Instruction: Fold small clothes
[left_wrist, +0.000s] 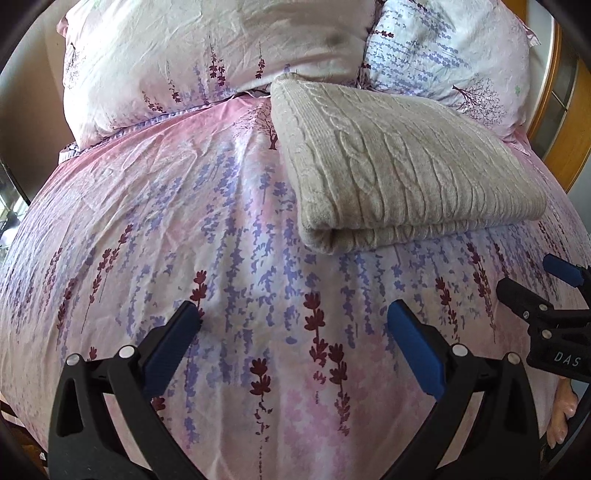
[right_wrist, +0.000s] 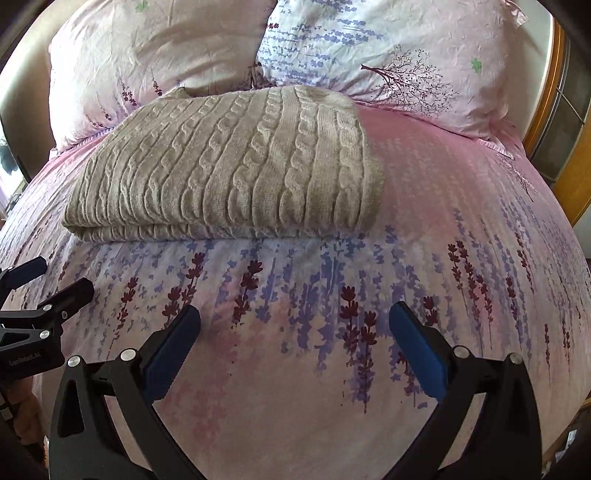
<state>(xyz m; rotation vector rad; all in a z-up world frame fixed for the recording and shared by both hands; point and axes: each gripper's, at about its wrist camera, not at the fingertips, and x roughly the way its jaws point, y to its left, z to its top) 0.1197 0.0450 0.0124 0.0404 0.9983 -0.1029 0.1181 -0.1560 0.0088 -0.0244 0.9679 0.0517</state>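
A beige cable-knit sweater (left_wrist: 399, 166) lies folded into a thick rectangle on the floral bedspread (left_wrist: 184, 229), its far edge near the pillows. It also shows in the right wrist view (right_wrist: 236, 166). My left gripper (left_wrist: 293, 325) is open and empty, hovering over the bedspread in front of the sweater and to its left. My right gripper (right_wrist: 293, 325) is open and empty, over the bedspread (right_wrist: 443, 184) in front of the sweater. Each gripper shows at the side of the other's view: the right one (left_wrist: 532, 284) and the left one (right_wrist: 48, 280), both open.
Two floral pillows (left_wrist: 192, 62) (left_wrist: 450, 55) lie at the head of the bed behind the sweater. A wooden headboard frame (right_wrist: 546, 103) stands at the right. A dark wall area shows at the left.
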